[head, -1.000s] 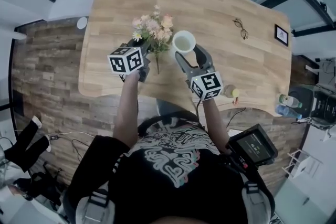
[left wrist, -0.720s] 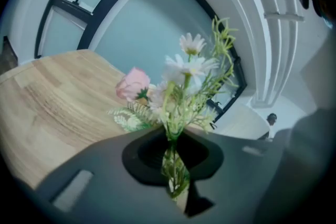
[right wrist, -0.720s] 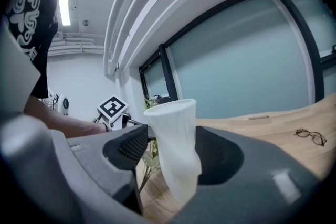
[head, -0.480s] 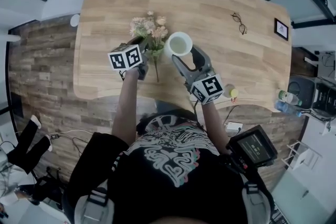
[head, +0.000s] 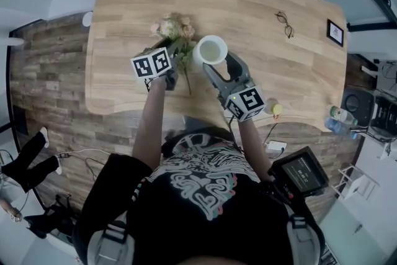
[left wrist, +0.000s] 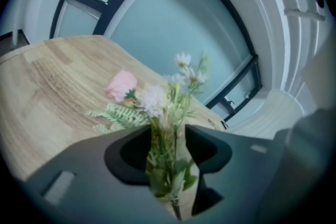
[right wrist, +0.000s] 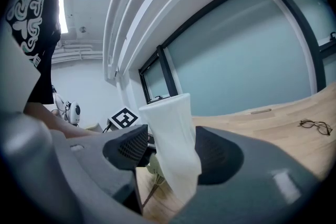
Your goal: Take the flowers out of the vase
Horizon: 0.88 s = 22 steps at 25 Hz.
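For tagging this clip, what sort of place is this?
Probably an office or meeting room: a large wooden desk, dark-framed glass partition walls around it, and eyeglasses lying on the desk.

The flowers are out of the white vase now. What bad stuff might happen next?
1. The left gripper has just been opening its fingers with the flowers loose between them, so they might flop sideways, or snag when the gripper pulls away.
2. The right gripper holds the vase close beside the flowers. Swinging it could squash them, or the vase might slip and drop onto the table.
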Available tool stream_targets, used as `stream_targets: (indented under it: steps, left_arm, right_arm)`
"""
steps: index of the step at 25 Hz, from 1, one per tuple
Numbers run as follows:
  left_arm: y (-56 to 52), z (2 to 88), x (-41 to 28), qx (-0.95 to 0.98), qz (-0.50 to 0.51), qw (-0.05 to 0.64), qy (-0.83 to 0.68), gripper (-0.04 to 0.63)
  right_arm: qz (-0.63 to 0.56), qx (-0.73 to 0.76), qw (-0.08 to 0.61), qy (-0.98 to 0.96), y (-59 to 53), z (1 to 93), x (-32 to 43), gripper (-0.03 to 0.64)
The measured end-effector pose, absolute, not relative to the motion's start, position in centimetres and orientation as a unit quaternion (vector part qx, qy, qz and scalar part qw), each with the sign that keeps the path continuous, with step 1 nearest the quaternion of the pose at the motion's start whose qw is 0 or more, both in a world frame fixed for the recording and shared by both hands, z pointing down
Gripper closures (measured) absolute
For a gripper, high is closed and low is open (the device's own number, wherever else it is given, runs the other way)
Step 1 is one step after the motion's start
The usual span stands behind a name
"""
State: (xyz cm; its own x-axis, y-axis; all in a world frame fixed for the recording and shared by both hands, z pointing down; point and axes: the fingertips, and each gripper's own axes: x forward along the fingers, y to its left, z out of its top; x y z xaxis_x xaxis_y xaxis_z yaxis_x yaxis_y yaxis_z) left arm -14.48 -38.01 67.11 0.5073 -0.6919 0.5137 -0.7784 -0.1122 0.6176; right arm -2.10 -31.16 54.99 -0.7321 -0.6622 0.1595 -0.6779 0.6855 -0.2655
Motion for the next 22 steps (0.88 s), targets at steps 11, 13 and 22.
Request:
stream_targets:
  steps: [11, 13, 22]
  left_arm:
    - [-36.9, 66.3, -13.8, 0.747, 0.039, 0.444, -0.493, 0.314]
    - [-36.5, 65.8, -13.7, 0.750, 0.038, 0.439, -0.493, 0.314]
    - [-34.1, 61.3, -14.2, 0.775, 0.032, 0.363, -0.516, 0.424]
  right_arm:
    - [0.152, 0.377, 0.016, -0.913, -30.6, 54.4, -1.2, 0.336]
    - [0.152, 0.379, 0.013, -0.913, -30.4, 54.1, -0.9, 0.336]
    - [0.120, 0.408, 0.032, -0.904, -28.5, 52.8, 0.5, 0.337]
